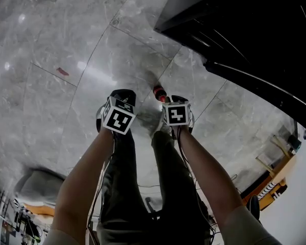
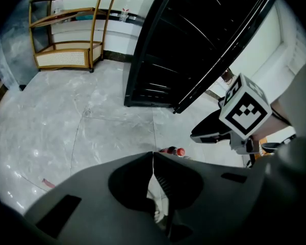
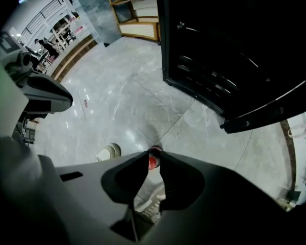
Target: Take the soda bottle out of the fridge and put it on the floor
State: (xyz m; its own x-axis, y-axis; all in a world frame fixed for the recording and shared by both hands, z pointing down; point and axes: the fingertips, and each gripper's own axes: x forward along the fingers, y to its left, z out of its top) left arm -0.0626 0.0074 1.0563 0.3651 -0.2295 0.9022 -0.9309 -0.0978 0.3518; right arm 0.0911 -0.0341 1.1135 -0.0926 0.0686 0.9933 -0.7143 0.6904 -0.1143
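Observation:
The soda bottle [image 1: 158, 91] stands on the grey marble floor, seen from above by its red cap and dark body. In the left gripper view the bottle [image 2: 173, 151] shows just beyond the jaw tips. My left gripper [image 2: 152, 156] hangs above the floor with its jaws together and nothing between them. My right gripper [image 3: 153, 157] points straight down with a narrow gap between its jaws. The bottle's red cap [image 3: 153, 161] shows through that gap, lower down, untouched by the pads. In the head view the left gripper [image 1: 121, 98] and the right gripper [image 1: 177, 101] hang side by side above the floor.
The black fridge [image 1: 245, 40] stands to the right with its door [image 2: 214, 55] swung open. A wooden shelf unit [image 2: 66, 34] stands far off. A small red scrap [image 1: 62, 71] lies on the floor. A white shoe [image 3: 110, 151] of the person shows below.

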